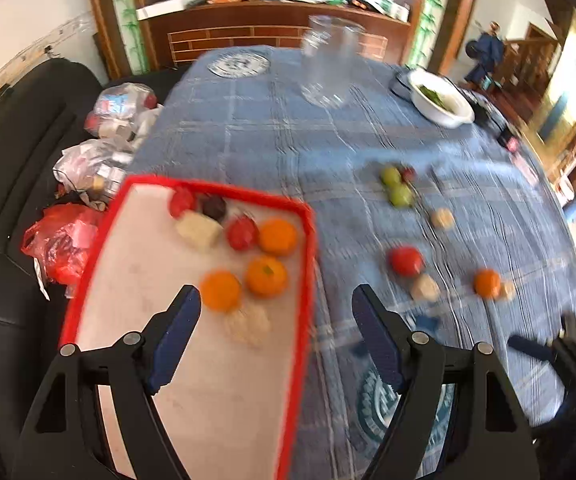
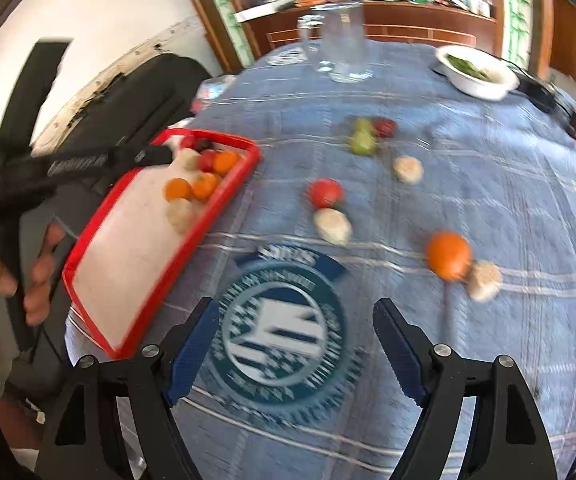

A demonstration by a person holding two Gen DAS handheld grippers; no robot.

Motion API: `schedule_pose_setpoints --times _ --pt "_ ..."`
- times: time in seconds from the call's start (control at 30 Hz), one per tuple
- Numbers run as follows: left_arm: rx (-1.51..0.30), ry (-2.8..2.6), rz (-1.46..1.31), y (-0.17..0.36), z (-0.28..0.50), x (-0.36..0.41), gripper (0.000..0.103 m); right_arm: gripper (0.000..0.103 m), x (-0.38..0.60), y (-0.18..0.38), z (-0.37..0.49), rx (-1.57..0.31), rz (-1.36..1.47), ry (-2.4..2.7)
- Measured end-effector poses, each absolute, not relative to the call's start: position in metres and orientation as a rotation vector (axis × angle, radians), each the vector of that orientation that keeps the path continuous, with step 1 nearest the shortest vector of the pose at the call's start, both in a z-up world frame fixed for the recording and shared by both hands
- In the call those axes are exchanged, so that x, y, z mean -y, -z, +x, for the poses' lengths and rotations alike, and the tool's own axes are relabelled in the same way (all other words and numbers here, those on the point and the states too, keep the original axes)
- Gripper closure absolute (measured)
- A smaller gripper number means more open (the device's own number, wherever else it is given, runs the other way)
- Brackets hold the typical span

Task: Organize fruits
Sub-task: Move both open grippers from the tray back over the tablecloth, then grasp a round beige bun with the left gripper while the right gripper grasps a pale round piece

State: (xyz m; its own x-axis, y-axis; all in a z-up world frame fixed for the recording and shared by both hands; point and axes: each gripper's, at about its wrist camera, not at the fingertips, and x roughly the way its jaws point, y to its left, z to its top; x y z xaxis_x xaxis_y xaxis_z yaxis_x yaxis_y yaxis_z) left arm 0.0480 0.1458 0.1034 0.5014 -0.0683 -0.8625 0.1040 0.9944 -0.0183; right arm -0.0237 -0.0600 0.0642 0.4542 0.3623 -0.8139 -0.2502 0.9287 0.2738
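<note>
1. Left tongs (image 1: 276, 300): spread wide, empty, above the red-rimmed white tray (image 1: 308, 264) for sorting.
2. Right tongs (image 2: 296, 316): spread wide, empty, facing loose fruit.
3. Round orange fruit (image 2: 448, 255): on blue checked counter (image 2: 488, 184), outside tray, nearest for pickup.

Red-rimmed tray (image 1: 308, 216), blue plaid tablecloth (image 1: 272, 140)

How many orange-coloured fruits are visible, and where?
4. Three lie in the red tray: one nearest the camera, one beside it, one near the tray's right rim. The fourth sits on the blue tablecloth. Blur may hide others.
</note>
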Motion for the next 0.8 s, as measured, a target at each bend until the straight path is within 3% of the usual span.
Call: schedule_pose_setpoints --times 0.63,0.8 --pt "-1.151 0.270 0.015 -0.075 0.023 -0.062 0.025 0.022 0.145 -0.059 -0.037 -1.012 0.254 -0.222" --pt "-1.163 0.270 -0.005 -0.071 0.030 -0.060 0.025 0.027 0.156 -0.057 -0.033 -1.020 0.267 -0.213"
